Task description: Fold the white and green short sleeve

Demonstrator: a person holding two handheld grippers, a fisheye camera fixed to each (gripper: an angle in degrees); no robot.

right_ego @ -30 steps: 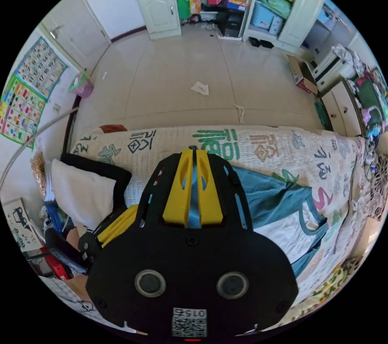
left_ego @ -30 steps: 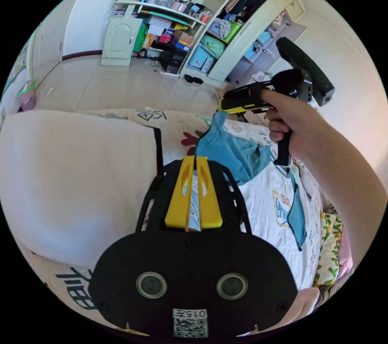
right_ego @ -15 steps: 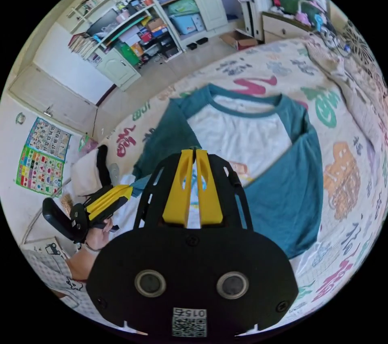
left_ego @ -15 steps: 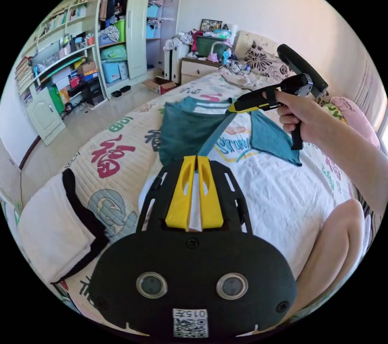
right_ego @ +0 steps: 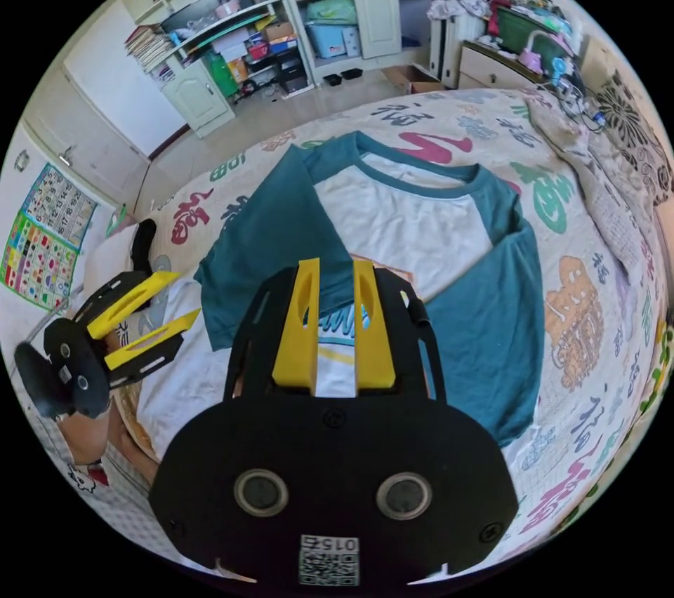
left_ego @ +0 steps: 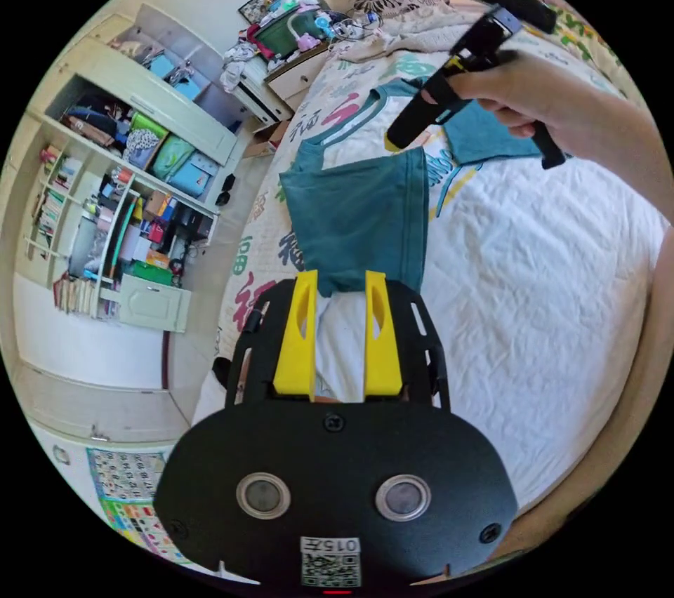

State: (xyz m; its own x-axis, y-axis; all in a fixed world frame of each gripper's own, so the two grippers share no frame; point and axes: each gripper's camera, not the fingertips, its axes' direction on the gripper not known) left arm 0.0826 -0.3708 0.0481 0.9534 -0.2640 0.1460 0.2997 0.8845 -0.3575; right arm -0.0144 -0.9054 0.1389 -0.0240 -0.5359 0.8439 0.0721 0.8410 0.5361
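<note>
Left gripper view, left to right: open shelves (left_ego: 105, 219) packed with books and boxes; a wardrobe (left_ego: 161, 114); a printed quilt (left_ego: 309, 128) edging the bed. Left hand-held gripper (left_ego: 340, 282): two yellow plastic jaws on a black frame, standing apart, nothing between them but cloth lying below. Just past the tips, the shirt (left_ego: 365, 212): soft knit, white body, two teal sleeves, teal neck band. Near sleeve folded in over the body, a squarish flap. Body creased, spread flat on the bed. Right of it, a hand (left_ego: 519, 92) holds the right hand-held gripper (left_ego: 404, 135) above the chest print; seen side-on here, its jaw gap cannot be read in this view.

Right gripper view, left to right: a wall chart (right_ego: 45, 233); the left hand-held gripper (right_ego: 179, 293), jaws splayed, held off the shirt's edge; a folded white-and-black item (right_ego: 123, 250) behind it. Centre: right hand-held gripper (right_ego: 334, 264), yellow jaws parted, empty, over the print. Shirt (right_ego: 414, 219) lies flat, front up, collar toward the shelves (right_ego: 232, 29). One sleeve at the left tucked inward, the other at the right spread and rumpled. Far right: a crumpled blanket (right_ego: 597, 184) and a dark floral pillow (right_ego: 635, 135). One cabinet (right_ego: 491, 61) with clutter on top beyond the bed.
</note>
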